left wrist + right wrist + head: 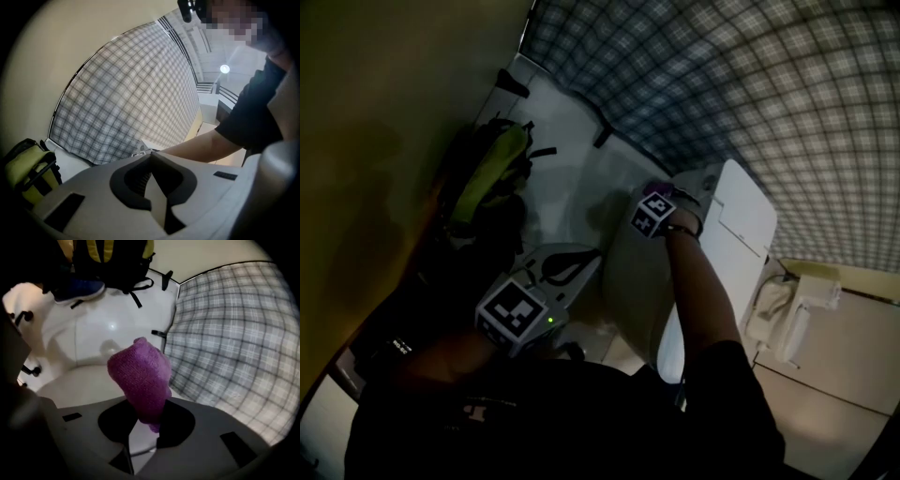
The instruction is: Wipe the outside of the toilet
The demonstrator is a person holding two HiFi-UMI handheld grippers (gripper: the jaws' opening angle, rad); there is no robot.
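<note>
The toilet (633, 281) stands in the middle of the head view, its lid (748, 217) raised toward the plaid wall (750, 84). The right gripper (143, 414) is at the toilet's upper outer side, jaws pinching a purple cloth (140, 376) that bunches out past the tips. From that gripper's view the cloth hangs just over the pale curve of the toilet – whether it touches the surface I cannot tell. The person's bare forearm (703, 291) reaches across above the bowl.

The left gripper (151, 153) is held lower and to the left, apart from the toilet, its jaws pressed together with nothing between them.

On the white floor (572, 159) left of the toilet, a yellow-green backpack (487, 178) leans by the yellowish wall (384, 122). The right gripper view shows a dark blue shoe (78, 289) beside the backpack – and black straps trailing on the floor.
</note>
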